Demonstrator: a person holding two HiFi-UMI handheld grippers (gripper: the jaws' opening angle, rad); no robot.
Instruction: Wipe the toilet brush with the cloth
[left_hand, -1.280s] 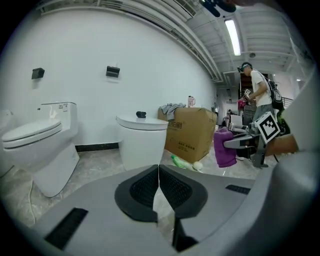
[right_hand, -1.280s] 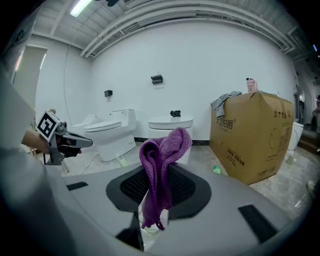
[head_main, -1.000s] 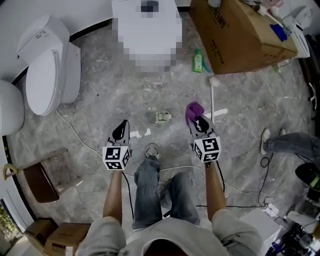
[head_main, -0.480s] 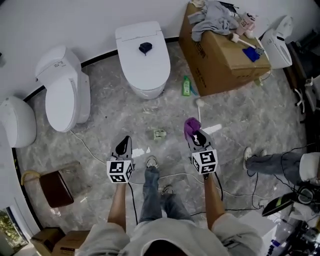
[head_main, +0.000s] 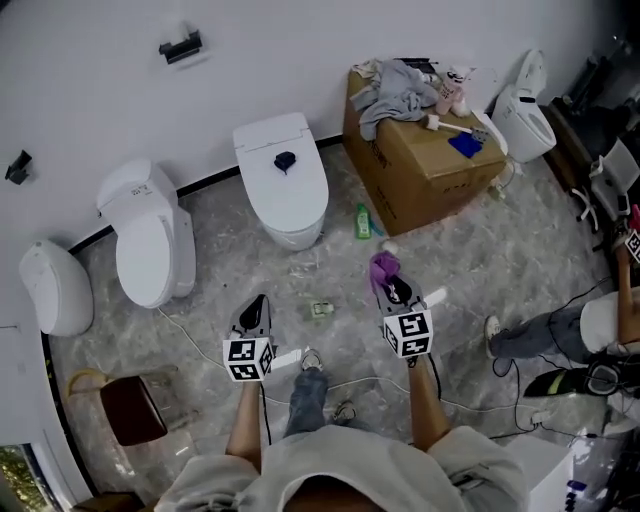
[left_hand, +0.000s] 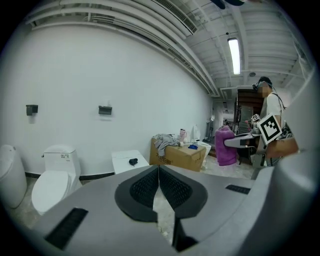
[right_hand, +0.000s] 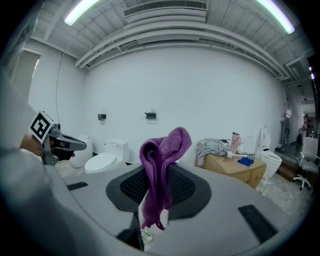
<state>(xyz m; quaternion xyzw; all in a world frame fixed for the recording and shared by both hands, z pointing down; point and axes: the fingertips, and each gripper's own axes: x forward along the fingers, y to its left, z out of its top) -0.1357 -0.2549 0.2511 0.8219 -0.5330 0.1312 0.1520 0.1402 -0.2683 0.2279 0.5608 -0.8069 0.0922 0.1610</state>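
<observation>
Toilet brush (head_main: 389, 247): what looks like its white head lies on the floor just beyond the right tool (head_main: 393, 287), near the green bottle (head_main: 363, 222) and in front of the cardboard box (head_main: 420, 175). Its handle is hidden behind that tool, so I cannot tell how it runs. The right tool is clamped on the purple cloth (right_hand: 165, 150), which stands in a fold above the jaws and hangs a tail below them. The left tool (left_hand: 159, 169) has its jaws pressed together with nothing between them. Both tools are held up off the floor, so wiping has not begun.

To do the step well, I judge the left tool should open and take the handle to steady the brush. The cloth's loose fold, not the hard jaw tips, should then be laid flat on it and drawn along its length. The pinch on the cloth looks small and could slip under drag, so light pressure suits.
</observation>
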